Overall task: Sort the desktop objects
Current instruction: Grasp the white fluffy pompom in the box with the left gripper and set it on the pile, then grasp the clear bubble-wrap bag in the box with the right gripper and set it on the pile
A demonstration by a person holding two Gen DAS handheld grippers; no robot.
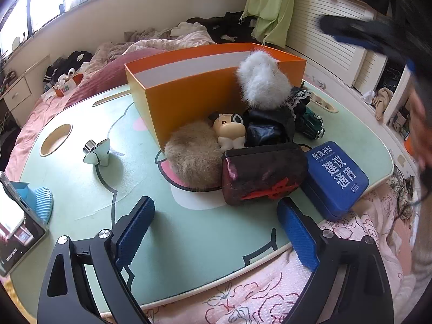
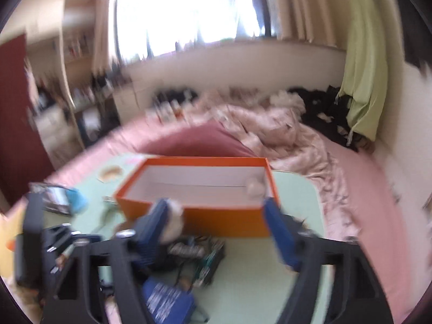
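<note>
An orange box (image 1: 189,91) stands open on the green lap table (image 1: 189,232); in the right wrist view it (image 2: 216,218) holds a small white fluffy thing (image 2: 255,187) at its right end. Before the box lie a white fur ball (image 1: 260,81), a tan fur ball (image 1: 193,156), a small figurine (image 1: 229,129), black cloth (image 1: 267,124), a toy car (image 1: 310,124), a dark pouch with a red bow (image 1: 264,172) and a blue tin (image 1: 337,175). My left gripper (image 1: 216,229) is open and empty, just short of the pouch. My right gripper (image 2: 218,229) is open, above the pile; the view is blurred.
A shiny metal cone (image 1: 98,152) stands left of the box. A phone on a blue stand (image 1: 21,213) sits at the table's left edge, beside a cup hole (image 1: 55,139). The table rests on a bed with pink bedding (image 1: 243,297). The right gripper shows blurred at upper right (image 1: 364,35).
</note>
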